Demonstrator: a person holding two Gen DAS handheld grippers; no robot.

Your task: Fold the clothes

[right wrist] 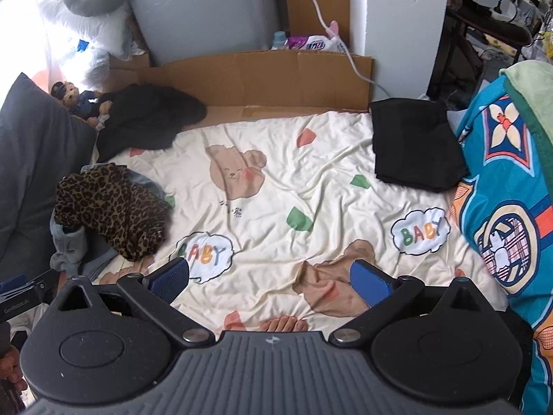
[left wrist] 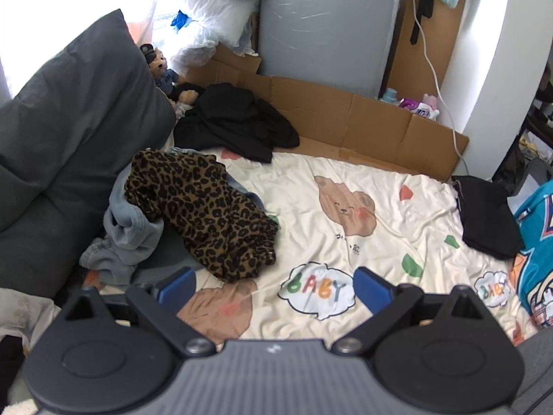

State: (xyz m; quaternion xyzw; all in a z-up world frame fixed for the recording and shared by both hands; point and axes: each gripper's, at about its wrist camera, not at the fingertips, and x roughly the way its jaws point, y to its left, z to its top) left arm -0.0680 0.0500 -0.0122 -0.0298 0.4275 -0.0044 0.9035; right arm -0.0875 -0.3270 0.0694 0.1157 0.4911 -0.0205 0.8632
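Your left gripper (left wrist: 274,288) is spread wide with nothing between its blue pads, hovering over the cream cartoon bedsheet (left wrist: 345,186). Just ahead and to its left lies the crumpled leopard-print garment (left wrist: 204,207), its nearest edge close to the left pad, draped over a heap of pale blue denim (left wrist: 128,238). Farther back a loose black garment (left wrist: 235,121) sits against the cardboard (left wrist: 363,117). Far to the right, a folded black garment (left wrist: 487,218) lies at the sheet's edge, touching a teal cartoon blanket (left wrist: 535,252).

Your right gripper (right wrist: 269,280) is likewise wide and empty above the sheet. From it, the leopard piece lies ahead to the left, well apart; the folded black one is ahead to the right. Bare toes (right wrist: 283,323) show just beneath it. A dark grey pillow (left wrist: 69,121) flanks the left.
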